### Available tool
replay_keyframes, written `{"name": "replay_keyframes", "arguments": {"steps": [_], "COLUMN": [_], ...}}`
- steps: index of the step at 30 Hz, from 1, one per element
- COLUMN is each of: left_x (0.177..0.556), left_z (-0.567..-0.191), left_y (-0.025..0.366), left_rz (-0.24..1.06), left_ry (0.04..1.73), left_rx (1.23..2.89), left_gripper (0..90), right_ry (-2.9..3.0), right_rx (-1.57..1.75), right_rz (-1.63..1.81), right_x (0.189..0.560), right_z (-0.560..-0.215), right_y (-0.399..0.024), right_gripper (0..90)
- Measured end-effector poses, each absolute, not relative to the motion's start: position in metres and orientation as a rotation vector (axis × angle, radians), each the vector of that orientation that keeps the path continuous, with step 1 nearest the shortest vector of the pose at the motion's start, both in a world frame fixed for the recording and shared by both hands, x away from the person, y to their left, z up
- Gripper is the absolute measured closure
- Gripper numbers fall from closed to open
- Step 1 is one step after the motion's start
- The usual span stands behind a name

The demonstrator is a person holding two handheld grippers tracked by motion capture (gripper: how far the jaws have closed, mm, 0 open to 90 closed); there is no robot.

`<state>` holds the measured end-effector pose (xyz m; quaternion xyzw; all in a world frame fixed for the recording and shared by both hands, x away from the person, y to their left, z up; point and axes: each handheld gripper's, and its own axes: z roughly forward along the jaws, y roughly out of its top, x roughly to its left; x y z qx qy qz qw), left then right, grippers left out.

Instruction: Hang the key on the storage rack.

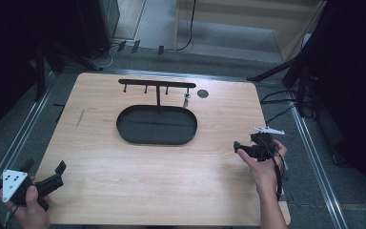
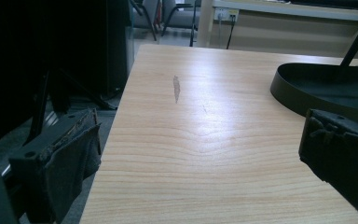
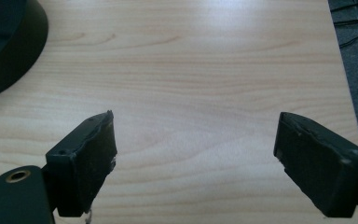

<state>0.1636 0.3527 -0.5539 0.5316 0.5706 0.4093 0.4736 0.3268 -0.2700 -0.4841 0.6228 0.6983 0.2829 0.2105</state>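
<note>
Standing at the middle of the wooden table (image 1: 138,171), the black oval tray (image 1: 157,125) carries an upright post with a crossbar (image 1: 157,84) of hooks, and a small key-like piece (image 1: 186,101) hangs from the hook nearest the right end. A dark round spot (image 1: 203,93) lies on the tabletop just right of that bar. The right gripper (image 1: 240,147) is held over the table's right side, near the tray's right end but apart from it, its jaws spread wide with only bare wood between them. The left gripper (image 1: 59,172) sits at the table's near left corner, well apart from the tray, jaws likewise wide apart and holding nothing. A narrow dark mark (image 2: 176,88) streaks the wood ahead of it.
</note>
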Motion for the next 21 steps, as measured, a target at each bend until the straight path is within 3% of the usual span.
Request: {"name": "replay_keyframes", "arguments": {"steps": [9, 21], "left_x": [0.164, 0.164], "left_z": [-0.554, -0.554], "left_y": [0.352, 0.352], "left_rz": [1.005, 1.009], "left_ry": [1.393, 1.393], "left_rx": [1.304, 1.311], "left_gripper": [0.0, 0.0], "right_ry": [1.905, 1.783], "right_rx": [1.685, 1.607], "right_rz": [0.882, 1.02], "right_x": [0.289, 0.24], "right_z": [-0.516, -0.538], "right_y": [-0.292, -0.328], "right_gripper": [3.7, 2.9]}}
